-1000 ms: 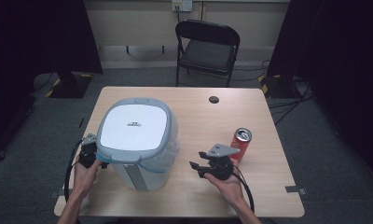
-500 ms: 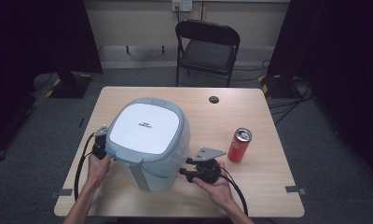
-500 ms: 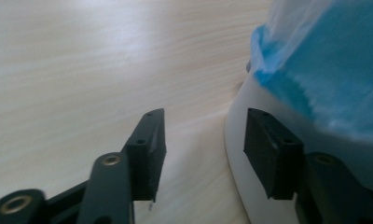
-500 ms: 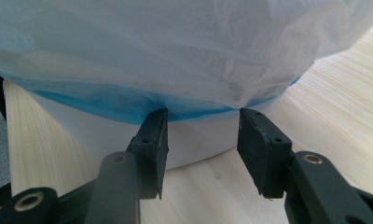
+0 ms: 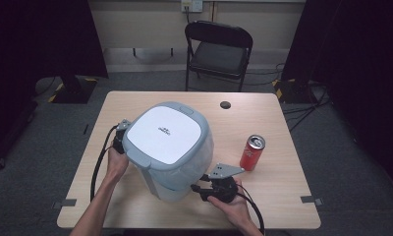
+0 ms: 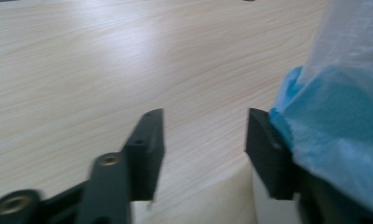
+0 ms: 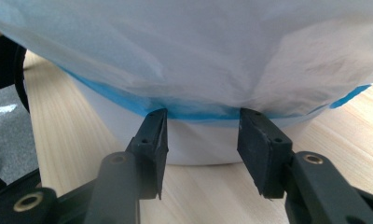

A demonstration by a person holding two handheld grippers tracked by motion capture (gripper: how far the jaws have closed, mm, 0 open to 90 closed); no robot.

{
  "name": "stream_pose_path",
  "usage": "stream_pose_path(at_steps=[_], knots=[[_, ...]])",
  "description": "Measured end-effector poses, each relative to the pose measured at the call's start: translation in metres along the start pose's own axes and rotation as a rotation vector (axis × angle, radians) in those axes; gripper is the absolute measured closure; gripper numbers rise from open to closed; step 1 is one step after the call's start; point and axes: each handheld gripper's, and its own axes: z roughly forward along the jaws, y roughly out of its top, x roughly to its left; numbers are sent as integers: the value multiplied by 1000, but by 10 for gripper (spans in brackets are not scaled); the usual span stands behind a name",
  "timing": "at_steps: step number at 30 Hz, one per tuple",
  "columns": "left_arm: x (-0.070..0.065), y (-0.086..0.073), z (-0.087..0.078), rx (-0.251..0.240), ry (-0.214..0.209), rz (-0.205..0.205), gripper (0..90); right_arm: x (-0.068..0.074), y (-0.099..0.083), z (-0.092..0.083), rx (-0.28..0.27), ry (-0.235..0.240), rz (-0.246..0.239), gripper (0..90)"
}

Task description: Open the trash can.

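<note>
The rigid, bulky lidded trash bin (image 5: 167,147) with slippery liner needs 2-sided bracing; left gripper (image 6: 201,149) and right gripper (image 7: 201,149) stand released.

Looks like a recording lab: lone wooden worktop (image 5: 283,196) on grey carpet (image 5: 351,162), dark curtains (image 5: 42,39), folding chair (image 5: 218,51), taped floor marks (image 5: 64,203).

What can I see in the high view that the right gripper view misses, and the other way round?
The high view takes in the bin's white lid, a red can, a black chair and both hands with the left gripper and the right gripper. The right gripper view, close up, gives the blue edge of the bin's plastic liner and the open gap between its black jaws. Both show the bin on the wooden table.
</note>
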Motion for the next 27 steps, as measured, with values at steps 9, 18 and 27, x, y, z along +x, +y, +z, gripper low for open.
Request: stream_pose_path(at_steps=[9, 18, 27], knots=[[-9, -26, -44, 15, 4, 25, 352, -29, -10, -15, 23, -104, 51, 535], [-27, -63, -75, -17, -16, 23, 373, -48, -1, -11, 19, -198, 129, 516], [-47, -83, -93, -24, -157, 15, 327, -61, 5, -3, 13, -227, 140, 510]])
